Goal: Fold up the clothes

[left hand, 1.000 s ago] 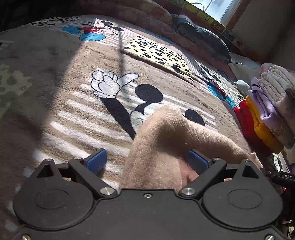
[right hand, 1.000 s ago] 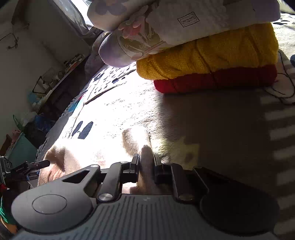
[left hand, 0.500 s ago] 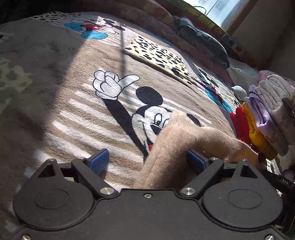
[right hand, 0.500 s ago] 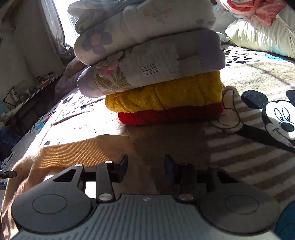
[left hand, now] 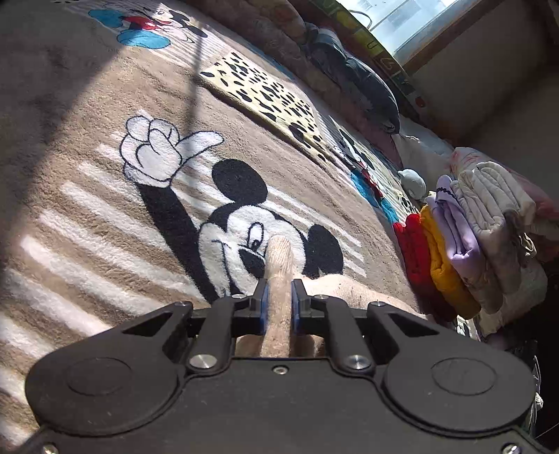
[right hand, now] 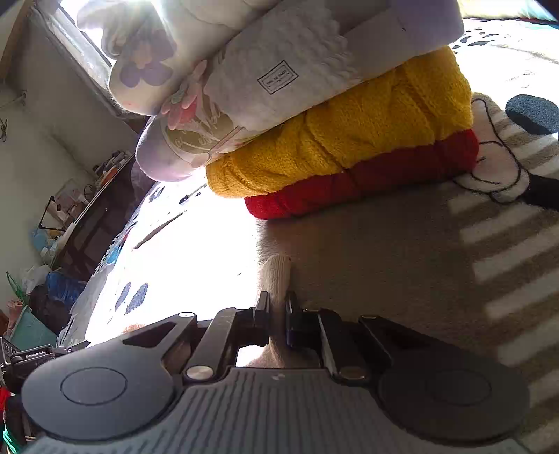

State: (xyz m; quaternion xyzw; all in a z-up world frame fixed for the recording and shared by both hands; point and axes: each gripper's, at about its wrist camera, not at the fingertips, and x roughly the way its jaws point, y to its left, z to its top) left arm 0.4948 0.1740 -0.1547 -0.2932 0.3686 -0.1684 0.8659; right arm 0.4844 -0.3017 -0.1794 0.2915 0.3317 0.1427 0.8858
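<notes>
Nearest me, my left gripper (left hand: 278,304) has its blue pads pinched together on a ridge of the beige knit garment (left hand: 279,258); a nub of it pokes out past the fingertips over the cartoon mouse face on the blanket (left hand: 104,223); more beige cloth bulges just right of the jaws toward the pile; my right gripper (right hand: 277,314) is likewise clamped on a pale knit fold of the garment (right hand: 277,270), jaws nearly touching with only cloth between; both grips look thin, edge-type pinches, not bunched handfuls; rest of the garment is hidden under the gripper bodies, so I cannot tell how it is laid out or how many folds it carries; I judge the step in hand as a two-point hold on the beige piece, either to spread it flat or to carry an edge across for a fold; the views fit both; next move calls for keeping both pinches level and moving them together so the knit does not stretch or slip out, and staying low over the blanket; further out, the stack of folded clothes (right hand: 349,146) sits on the blanket, red at the bottom, yellow above, lilac and white on top, well apart from the right jaws; a loose dark thread (right hand: 496,146) trails beside it; beyond, in the left view, a spotted panel, a dark pillow (left hand: 360,80), and the window (left hand: 401,17).
</notes>
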